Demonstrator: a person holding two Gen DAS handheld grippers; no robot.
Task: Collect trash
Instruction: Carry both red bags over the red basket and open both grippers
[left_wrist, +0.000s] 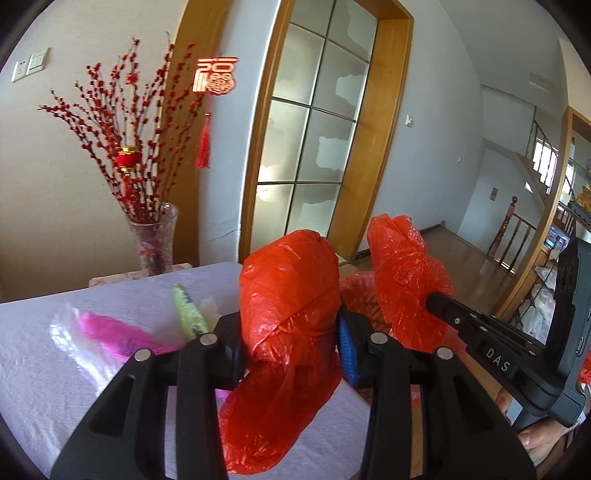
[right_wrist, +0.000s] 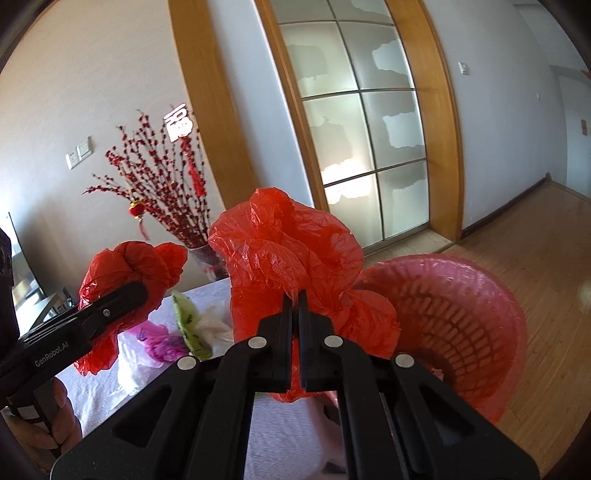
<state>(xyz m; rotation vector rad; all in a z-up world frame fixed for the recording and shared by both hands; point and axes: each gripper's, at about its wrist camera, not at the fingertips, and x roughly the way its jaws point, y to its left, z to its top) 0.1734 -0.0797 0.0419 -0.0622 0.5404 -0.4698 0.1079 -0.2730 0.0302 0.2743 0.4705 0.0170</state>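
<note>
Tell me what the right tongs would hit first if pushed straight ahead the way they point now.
The right tongs are already shut on the crinkled red plastic bag, so that bunched film comes first. Beyond it probably lies the frosted glass door, though depth is unclear.

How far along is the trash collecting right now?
Done: nothing clearly; the pink basket shows no wrappers inside. In hand: the left gripper and right gripper each pinch part of the red plastic bag. Left: the green wrapper and magenta wrapper on the table.
</note>
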